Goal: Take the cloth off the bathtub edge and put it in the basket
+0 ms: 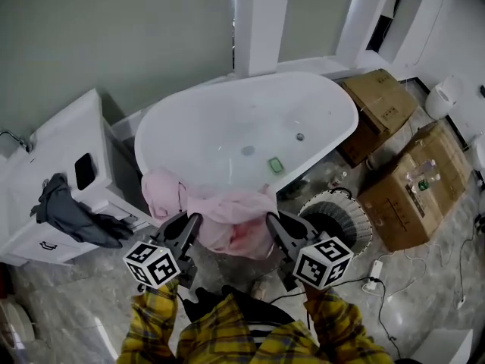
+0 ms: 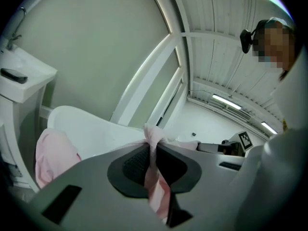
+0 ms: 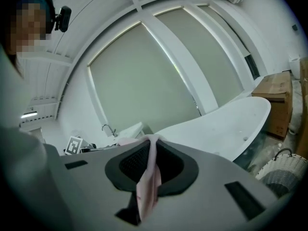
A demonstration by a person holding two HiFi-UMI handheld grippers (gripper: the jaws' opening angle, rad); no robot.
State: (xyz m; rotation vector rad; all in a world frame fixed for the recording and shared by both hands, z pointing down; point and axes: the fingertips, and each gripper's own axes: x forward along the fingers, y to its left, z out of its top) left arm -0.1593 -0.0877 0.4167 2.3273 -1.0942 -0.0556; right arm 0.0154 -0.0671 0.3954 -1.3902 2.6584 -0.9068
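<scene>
Beside the bathtub (image 1: 220, 123), left gripper (image 1: 189, 224) and right gripper (image 1: 274, 224) hold their fingers clamped on the pink cloth (image 1: 231, 217).

Cardboard boxes (image 1: 413, 184) at right; grey garment (image 1: 72, 214) draped over white cabinet (image 1: 68, 139); power strip (image 1: 374, 271) on floor.

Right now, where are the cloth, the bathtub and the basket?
cloth (image 1: 227, 220), head view, bunched pink middle hanging over the tub edge
bathtub (image 1: 212, 123), head view, bare inner wall
basket (image 1: 353, 223), head view, ribbed side wall
</scene>
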